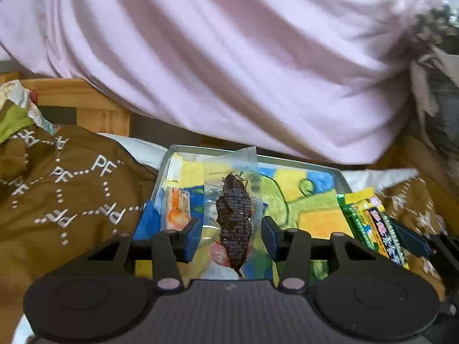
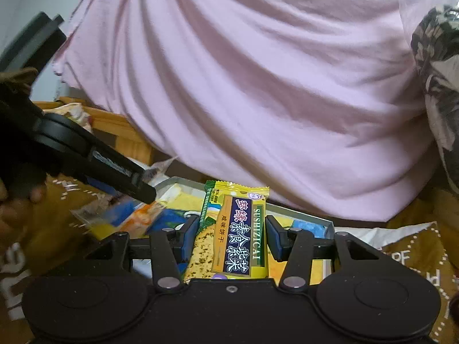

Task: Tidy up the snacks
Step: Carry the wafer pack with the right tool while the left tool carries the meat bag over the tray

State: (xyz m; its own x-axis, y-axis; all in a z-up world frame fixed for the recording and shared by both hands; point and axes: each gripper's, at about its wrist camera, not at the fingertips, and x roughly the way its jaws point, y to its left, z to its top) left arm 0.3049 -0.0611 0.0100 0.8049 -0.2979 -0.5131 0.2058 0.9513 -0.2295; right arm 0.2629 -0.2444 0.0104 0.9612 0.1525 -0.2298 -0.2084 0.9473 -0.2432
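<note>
Left tool point(image 1: 231, 229) pinches a clear, crinkly packet point(image 1: 233, 197), long axis upright; right tool point(image 2: 231, 239) pinches a glossy yellow biscuit pack point(image 2: 233, 229), also upright.

A clear packet point(image 1: 233, 215) with a dark dried snack stands upright between the left fingers point(image 1: 190, 236). A yellow-green cracker packet point(image 2: 233, 232) stands between the right fingers point(image 2: 274, 239), above the tray point(image 1: 301, 162).

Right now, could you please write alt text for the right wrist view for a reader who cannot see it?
The right gripper holds a yellow biscuit packet upright between its blue pads, above a colourful tray. At left, the left gripper holds a clear snack packet over the tray's edge. A person's pink shirt fills the background.
</note>
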